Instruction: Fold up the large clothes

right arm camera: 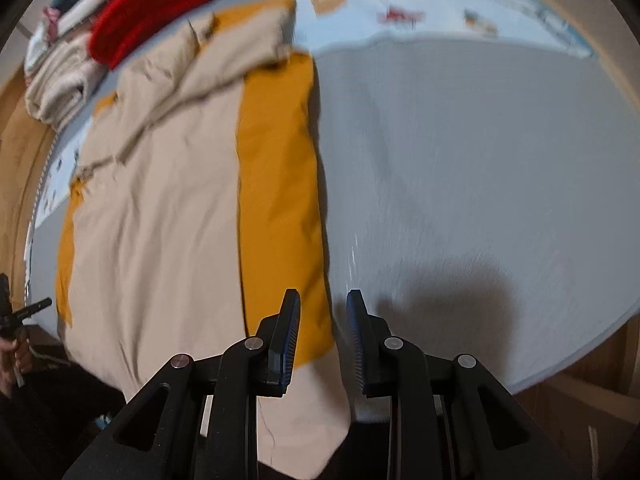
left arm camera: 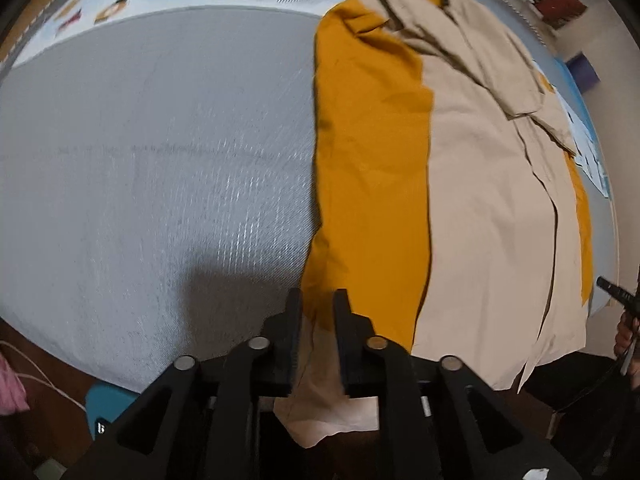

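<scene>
A large beige garment with a mustard-yellow lining point(left arm camera: 480, 200) lies lengthwise on a grey bed point(left arm camera: 160, 160), its sides folded inward. It also shows in the right wrist view point(right arm camera: 160, 200). My left gripper point(left arm camera: 318, 304) is at the near hem, its jaws narrowly apart with the hem cloth point(left arm camera: 320, 360) between them. My right gripper point(right arm camera: 322, 304) is at the same near hem from the other side, its jaws apart over the hem's yellow corner point(right arm camera: 312, 328); the cloth hangs below them.
A red knit item point(right arm camera: 160, 4) and folded light clothes point(right arm camera: 56, 76) are piled at the far end of the bed. A patterned light-blue sheet point(right arm camera: 440, 8) covers the head end. A teal object point(left arm camera: 108, 404) lies on the brown floor at the left.
</scene>
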The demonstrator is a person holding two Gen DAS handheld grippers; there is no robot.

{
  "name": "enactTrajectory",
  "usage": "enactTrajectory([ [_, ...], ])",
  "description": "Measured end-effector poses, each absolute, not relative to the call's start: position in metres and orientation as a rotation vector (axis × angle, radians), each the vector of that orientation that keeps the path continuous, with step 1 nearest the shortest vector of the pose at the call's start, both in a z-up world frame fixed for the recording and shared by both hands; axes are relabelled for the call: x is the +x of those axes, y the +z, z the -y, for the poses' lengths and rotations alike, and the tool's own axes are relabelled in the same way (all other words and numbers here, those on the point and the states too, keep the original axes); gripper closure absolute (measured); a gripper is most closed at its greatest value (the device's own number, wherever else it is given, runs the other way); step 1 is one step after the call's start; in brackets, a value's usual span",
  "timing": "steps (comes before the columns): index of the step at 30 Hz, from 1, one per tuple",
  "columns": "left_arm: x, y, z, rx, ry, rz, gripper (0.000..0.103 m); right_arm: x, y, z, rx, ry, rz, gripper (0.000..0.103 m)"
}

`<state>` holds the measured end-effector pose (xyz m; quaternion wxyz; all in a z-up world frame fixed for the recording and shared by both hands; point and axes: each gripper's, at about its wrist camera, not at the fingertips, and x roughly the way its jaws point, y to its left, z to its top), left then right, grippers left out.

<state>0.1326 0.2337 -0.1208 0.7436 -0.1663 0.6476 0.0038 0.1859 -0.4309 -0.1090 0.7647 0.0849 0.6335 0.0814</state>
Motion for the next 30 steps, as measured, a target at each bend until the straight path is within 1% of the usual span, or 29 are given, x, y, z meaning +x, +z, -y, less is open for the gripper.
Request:
enactTrajectory([
  [2, 0.132, -0.126, -0.233, -0.361, 0.001, -1.443, 0.076, 0.185, -0.116, 0.428, 0.170, 0.173, -1.401, 0.077],
  [5, 0.131, -0.134, -0.229, -0.348, -0.018, -1.479, 0.071, 0.183, -0.124, 0.427, 0.184, 0.180, -1.434, 0.076],
  [10, 0.129, -0.141, -0.230, -0.339, -0.017, -1.514, 0.070, 0.182, -0.134, 0.423, 0.194, 0.210, -1.485, 0.067],
  [17, 0.126, -0.149, -0.228, -0.329, -0.016, -1.545, 0.070, 0.178, -0.150, 0.413, 0.138, 0.213, -1.559, 0.066],
  [25, 0.127, -0.155, -0.216, -0.271, -0.017, -1.556, 0.070, 0.175, -0.153, 0.403, 0.086, 0.229, -1.569, 0.066],
  [26, 0.126, -0.155, -0.213, -0.255, -0.019, -1.555, 0.070, 0.175, -0.153, 0.402, 0.079, 0.230, -1.569, 0.066],
  [28, 0.130, -0.154, -0.203, -0.230, -0.026, -1.553, 0.072, 0.173, -0.153, 0.399, 0.066, 0.240, -1.566, 0.071],
  [29, 0.131, -0.154, -0.200, -0.221, -0.033, -1.553, 0.077, 0.173, -0.153, 0.396, 0.059, 0.250, -1.564, 0.076],
  [30, 0.132, -0.155, -0.196, -0.214, -0.039, -1.551, 0.079, 0.173, -0.153, 0.390, 0.050, 0.251, -1.562, 0.077],
])
